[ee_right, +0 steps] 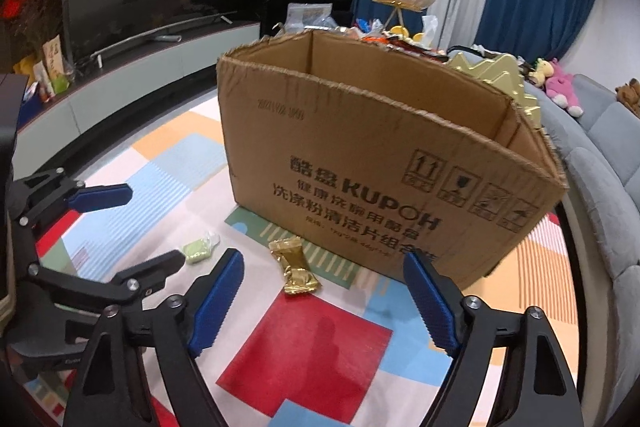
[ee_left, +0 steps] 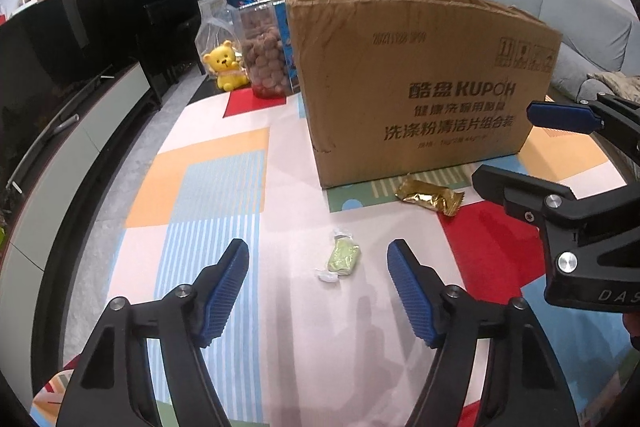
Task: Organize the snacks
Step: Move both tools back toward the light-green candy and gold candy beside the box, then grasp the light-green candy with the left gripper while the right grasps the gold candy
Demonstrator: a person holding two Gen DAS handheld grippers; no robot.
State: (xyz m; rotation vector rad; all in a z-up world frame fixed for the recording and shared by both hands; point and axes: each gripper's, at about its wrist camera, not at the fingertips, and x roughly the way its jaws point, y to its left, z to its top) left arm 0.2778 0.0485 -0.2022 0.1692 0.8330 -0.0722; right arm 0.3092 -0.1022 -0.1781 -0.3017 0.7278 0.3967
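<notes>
- The left gripper [ee_left: 318,269] stood with its jaws apart over the patterned mat [ee_left: 208,187], holding nothing. The green candy [ee_left: 342,259] lay on the mat in line with the gap between its blue pads [ee_left: 224,291], ahead of the tips and untouched, an arrangement that read as lining up for a pick.
- The right gripper [ee_right: 323,293] was likewise spread wide and empty. The gold-wrapped snack [ee_right: 294,269] lay loose on the mat ahead of its gap, nearer the left finger, with neither pad on it.
- Both snacks sat on the floor mat just in front of the cardboard box [ee_left: 420,83], the gold one near the box's base and the green one a little further out toward the camera. Their spot outside the box suggested they were strays waiting to be gathered.
- The box stood upright with its top open and flaps torn away, so a snack could be dropped in from above. Its inside floor was hidden from both views.
- In the left wrist view, the right gripper entered from the right edge, near the gold snack, so the two tools worked side by side on neighbouring targets without crossing.
- A clear tub of brown snacks [ee_left: 264,55] and a yellow bear toy [ee_left: 226,65] stood beyond the box, apart from the work.
</notes>
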